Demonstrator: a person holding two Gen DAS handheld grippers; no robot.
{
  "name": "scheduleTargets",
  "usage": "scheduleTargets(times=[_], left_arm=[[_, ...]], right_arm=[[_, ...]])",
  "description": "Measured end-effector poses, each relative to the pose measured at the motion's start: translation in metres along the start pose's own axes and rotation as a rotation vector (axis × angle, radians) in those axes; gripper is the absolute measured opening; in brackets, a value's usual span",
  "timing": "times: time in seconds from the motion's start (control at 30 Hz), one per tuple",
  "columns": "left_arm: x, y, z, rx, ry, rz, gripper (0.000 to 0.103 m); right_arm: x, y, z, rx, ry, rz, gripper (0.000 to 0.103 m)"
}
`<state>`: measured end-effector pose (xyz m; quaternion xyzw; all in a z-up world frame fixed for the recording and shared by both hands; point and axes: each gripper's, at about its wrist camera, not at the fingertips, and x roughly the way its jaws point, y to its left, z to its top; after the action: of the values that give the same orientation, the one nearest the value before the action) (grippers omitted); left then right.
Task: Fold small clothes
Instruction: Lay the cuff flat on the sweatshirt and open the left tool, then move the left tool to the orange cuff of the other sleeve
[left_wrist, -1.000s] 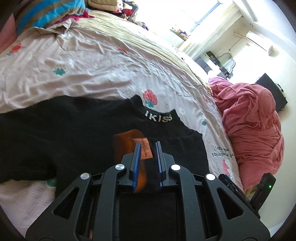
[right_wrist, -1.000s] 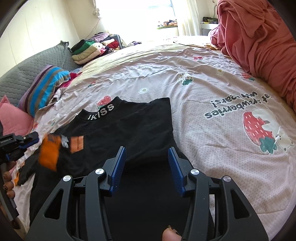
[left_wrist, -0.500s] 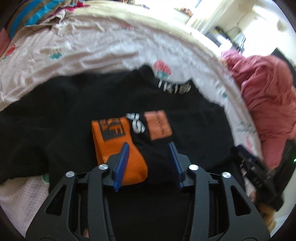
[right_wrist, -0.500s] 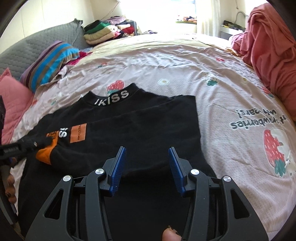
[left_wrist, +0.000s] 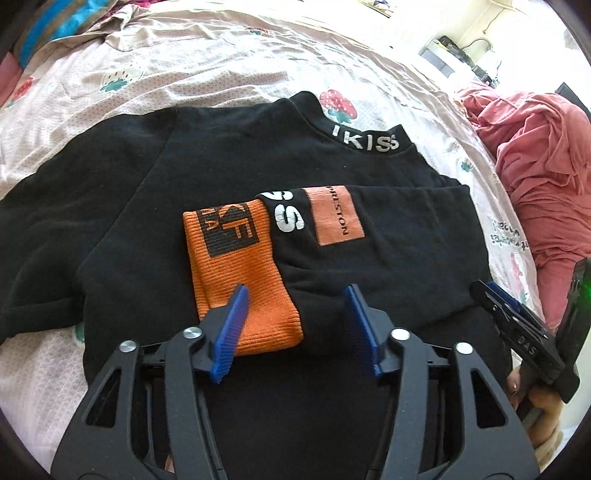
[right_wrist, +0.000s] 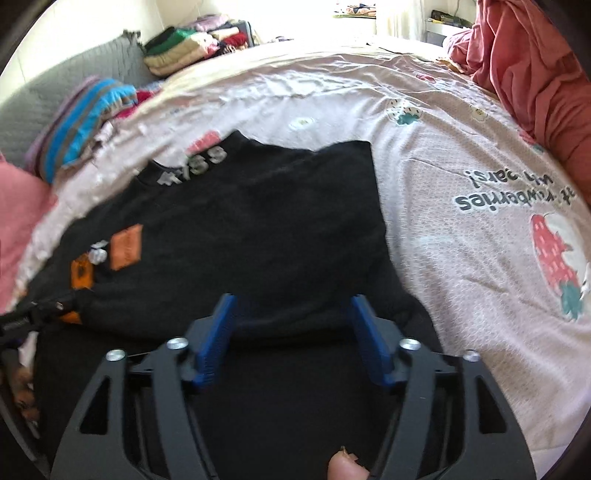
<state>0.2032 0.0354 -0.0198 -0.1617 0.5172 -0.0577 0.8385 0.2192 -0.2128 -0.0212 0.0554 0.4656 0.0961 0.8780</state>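
strawberry-print bedsheet (left_wrist: 229, 77), pale pink and rumpled, covers the bed that fills both of my wrist views; a black sweatshirt (left_wrist: 155, 206) lies flat on it with its collar, lettered "ikiss", at the far side. one sleeve is folded across the chest, so that its orange cuff (left_wrist: 240, 273) rests near the middle of the garment, beside a white letter print and a rust-coloured patch (left_wrist: 334, 214) on the same sleeve.

left gripper (left_wrist: 295, 325): i see it tilted down over the near end of the cuff. its jaws have just been opening and stand apart; the cuff and sleeve lie in the gap between the blue pads (left_wrist: 231, 328), which do not press on them.

right gripper (right_wrist: 291, 339): i see it tilted down over the near right part of the sweatshirt. its jaws have just been opening and stand wide; only the flat black cloth lies below the gap, and nothing is clamped. this view is blurred. a fingertip (right_wrist: 345, 467) shows at its near edge.

surroundings: a crumpled red blanket (left_wrist: 535, 155) lies on the right of the bed, a striped pillow (right_wrist: 85, 110) on the far left, and a stack of folded clothes (right_wrist: 192, 51) beyond it.
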Motion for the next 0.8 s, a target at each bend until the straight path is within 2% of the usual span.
scheduleTargets(times=[0.07,0.2,0.27,0.4,0.47,0.8], left_arm=[[-0.005,0.0,-0.002,0.0,-0.008,0.001,0.055],[-0.014,0.001,-0.001,-0.009,-0.025,0.007,0.056],[-0.021,0.003,-0.001,-0.014,-0.044,0.017,0.077],[-0.031,0.005,0.001,-0.01,-0.072,0.039,0.083],[-0.036,0.006,0.001,-0.012,-0.086,0.05,0.094],[-0.062,0.023,-0.005,-0.044,-0.135,0.096,0.094]], right_arm=[[-0.006,0.005,0.0,-0.011,-0.013,0.008,0.069],[-0.019,0.01,-0.001,-0.029,-0.051,0.001,0.084],[-0.026,0.011,-0.001,-0.018,-0.074,-0.007,0.094],[-0.037,0.007,0.001,0.036,-0.1,0.028,0.097],[-0.04,0.006,0.002,0.056,-0.107,0.044,0.097],[-0.051,0.022,0.003,0.037,-0.128,0.07,0.098]])
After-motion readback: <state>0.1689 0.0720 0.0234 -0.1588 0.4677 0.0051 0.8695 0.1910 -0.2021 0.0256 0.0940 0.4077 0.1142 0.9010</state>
